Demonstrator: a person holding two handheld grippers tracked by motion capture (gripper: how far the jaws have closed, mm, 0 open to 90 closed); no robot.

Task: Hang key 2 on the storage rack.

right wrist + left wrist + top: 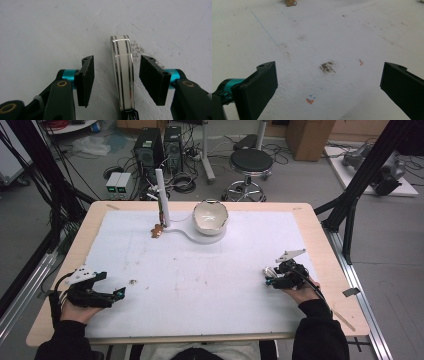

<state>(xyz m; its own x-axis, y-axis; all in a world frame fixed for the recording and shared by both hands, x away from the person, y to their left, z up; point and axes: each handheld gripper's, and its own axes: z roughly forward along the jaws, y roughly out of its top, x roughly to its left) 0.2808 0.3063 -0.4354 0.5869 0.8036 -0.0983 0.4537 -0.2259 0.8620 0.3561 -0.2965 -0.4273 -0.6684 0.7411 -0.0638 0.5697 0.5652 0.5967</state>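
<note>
The white strip (123, 75) is standing between my right gripper's (116, 77) half-open jaws, untouched. My left gripper (329, 82) is gaping wide. At twelve o'clock, the bowl (210, 216) is sitting tilted, its contents unclear.

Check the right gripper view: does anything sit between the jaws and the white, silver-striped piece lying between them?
Nothing visible does. The right gripper has its jaws open, with the white silver-striped piece standing edge-on in the gap and bare white mat on both sides.
</note>
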